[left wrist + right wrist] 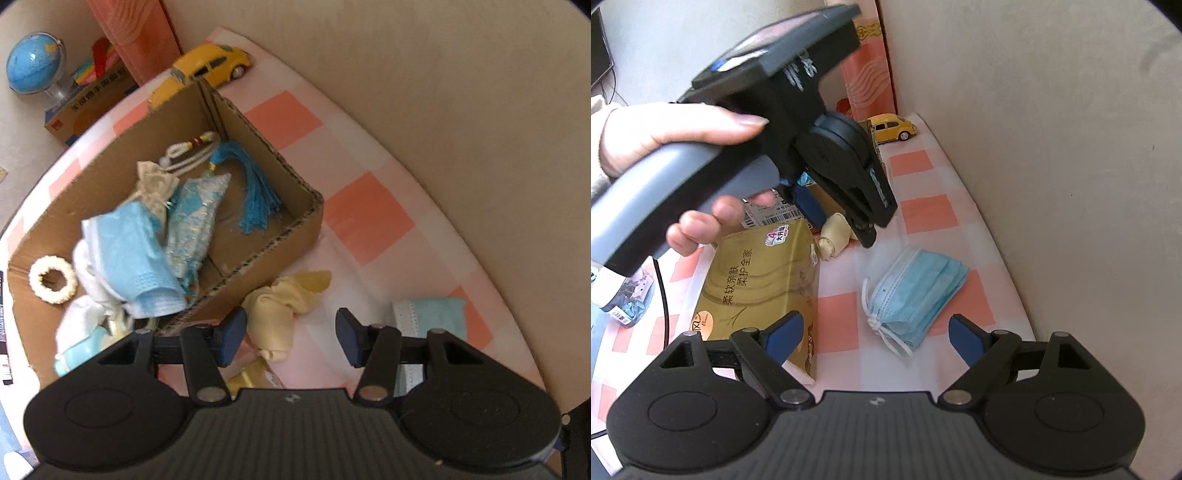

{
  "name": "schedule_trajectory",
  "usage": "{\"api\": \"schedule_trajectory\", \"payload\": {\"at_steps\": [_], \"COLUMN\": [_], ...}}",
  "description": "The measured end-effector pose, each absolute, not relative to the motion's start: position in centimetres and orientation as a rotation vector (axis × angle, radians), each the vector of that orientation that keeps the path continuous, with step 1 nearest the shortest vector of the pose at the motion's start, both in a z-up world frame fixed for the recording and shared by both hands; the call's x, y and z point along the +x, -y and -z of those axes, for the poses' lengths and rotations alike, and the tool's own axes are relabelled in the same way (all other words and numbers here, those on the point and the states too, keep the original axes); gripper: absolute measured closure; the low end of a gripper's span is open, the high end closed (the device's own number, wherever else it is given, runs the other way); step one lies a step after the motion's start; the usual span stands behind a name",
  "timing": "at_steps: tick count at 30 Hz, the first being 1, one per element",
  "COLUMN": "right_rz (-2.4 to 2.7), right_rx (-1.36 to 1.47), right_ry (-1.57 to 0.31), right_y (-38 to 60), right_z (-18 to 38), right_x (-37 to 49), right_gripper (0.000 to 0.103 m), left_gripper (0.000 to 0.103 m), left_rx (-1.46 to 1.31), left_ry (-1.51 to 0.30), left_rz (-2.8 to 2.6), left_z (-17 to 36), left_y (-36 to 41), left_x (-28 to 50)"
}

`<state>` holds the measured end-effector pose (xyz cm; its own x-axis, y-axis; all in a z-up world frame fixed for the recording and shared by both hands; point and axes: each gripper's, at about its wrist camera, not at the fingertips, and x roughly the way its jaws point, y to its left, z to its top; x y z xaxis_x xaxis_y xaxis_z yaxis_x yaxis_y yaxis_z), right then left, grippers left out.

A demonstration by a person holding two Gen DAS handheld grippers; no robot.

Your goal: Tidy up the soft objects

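Pink-and-white checked cloth (373, 218) covers the table, which runs along a plain beige wall (461, 92). On the left stands an open cardboard box (291, 229) holding soft things: a crumpled blue face mask (136, 254), a blue tassel (255, 195), a patterned blue pouch (195, 221), a cream drawstring bag (155, 184), white cloth and a fuzzy cream ring (53, 279). At the far end of the cloth, past the box, a yellow toy car (210, 62) is parked beside a red bag. Off the table to the far left a small blue globe (31, 62) sits on another carton.

Just outside the box's near right wall lies a cream-yellow cloth (273, 314), bunched up. The left gripper (291, 338) points steeply down over it, its jaws partly open; the cloth sits against the left pad and nothing is clamped. A hand (676, 147) holds that tool by its grey handle.

To the right, well clear of the box, a folded blue mask (916, 295) with white ear loops rests flat on the cloth. The right gripper (875, 338) hovers near it with jaws spread wide and empty. A gold tissue pack (761, 280) lies left of this mask, touching the right gripper's left finger.
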<state>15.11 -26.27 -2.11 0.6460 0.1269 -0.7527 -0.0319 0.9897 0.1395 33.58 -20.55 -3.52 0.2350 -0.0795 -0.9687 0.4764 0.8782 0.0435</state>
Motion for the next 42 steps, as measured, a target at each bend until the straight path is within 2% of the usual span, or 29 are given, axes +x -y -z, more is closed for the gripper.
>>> {"api": "schedule_trajectory", "payload": {"at_steps": [12,14,18,35,38,40,42], "right_rz": [-0.075,-0.073,-0.056,0.044,0.081,0.093,0.094], "right_rx": [0.126,0.125,0.124,0.115,0.09,0.088,0.094], "right_ry": [-0.874,-0.873,-0.87,-0.904,-0.917,-0.937,-0.948], "right_y": [26.7,26.8,27.0,26.4,26.1,26.1,26.2], "right_z": [2.6,2.5,2.7,5.1,5.6,5.9,6.1], "right_x": [15.5,15.5,15.6,19.9,20.6,20.9,20.9], "right_gripper": [0.014,0.014,0.014,0.015,0.025,0.044,0.052], "left_gripper": [0.052,0.066,0.073,0.075,0.075,0.075,0.075], "left_rx": [0.388,0.389,0.36,0.266,0.256,0.247,0.236], "left_ry": [-1.287,-1.278,-1.285,-1.214,-1.21,-1.206,-1.203], "left_rz": [0.44,0.431,0.445,0.473,0.485,0.495,0.503], "left_z": [4.3,4.4,4.5,1.2,0.7,0.3,-0.1], "left_y": [21.4,21.4,21.4,20.7,20.5,20.2,19.8], "left_x": [32.5,32.5,32.7,33.2,33.0,32.7,32.5]}}
